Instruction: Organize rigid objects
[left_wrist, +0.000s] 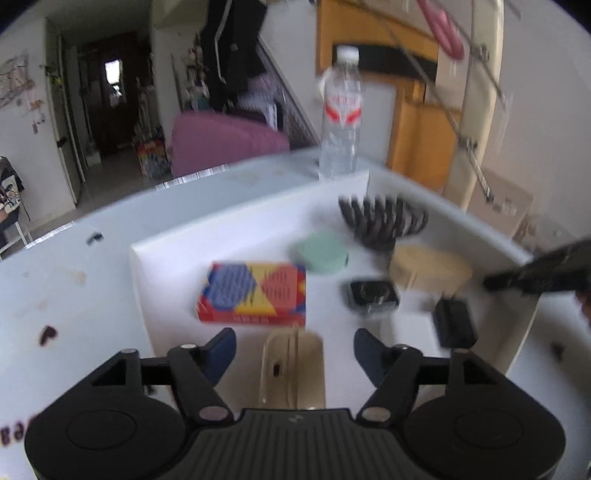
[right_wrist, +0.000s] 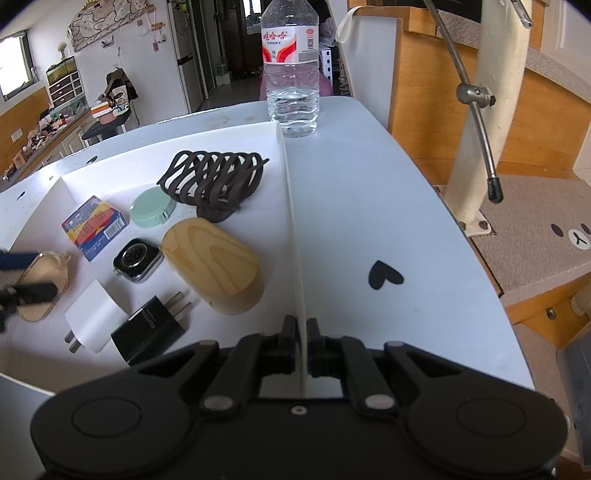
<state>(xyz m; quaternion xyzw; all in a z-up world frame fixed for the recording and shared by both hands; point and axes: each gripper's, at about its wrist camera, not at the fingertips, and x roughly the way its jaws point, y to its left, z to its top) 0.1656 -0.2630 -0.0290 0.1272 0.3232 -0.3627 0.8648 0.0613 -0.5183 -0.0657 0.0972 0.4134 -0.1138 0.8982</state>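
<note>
Now the white tray (right_wrist: 110, 173) on the pale table (right_wrist: 351, 206) serves as the landmark, and nearly everything lies inside it. At the near edge of the tray floor, the left gripper (left_wrist: 294, 354) has its blue-padded jaws spread wide, with a translucent beige case (left_wrist: 293, 365) lying between them, untouched by either pad. The right gripper (right_wrist: 302, 345) is clamped narrowly on the tray's right-hand wall, the thin white edge pinched between its black fingers. Inside the tray, a colourful card box (right_wrist: 94, 227) sits toward the left wall, with a round mint-green case (right_wrist: 152, 211) just beside it and a dark brown claw hair clip (right_wrist: 214, 181) toward the far wall. A wooden oval box (right_wrist: 214, 264) lies near the right wall, a smartwatch body (right_wrist: 137, 260) just to its left, and a white charger plug (right_wrist: 92, 321) and a black charger plug (right_wrist: 153, 328) rest side by side near the front of the tray. Outside the tray, just beyond its far right corner, a water bottle (right_wrist: 291, 70) stands upright on the table.
</note>
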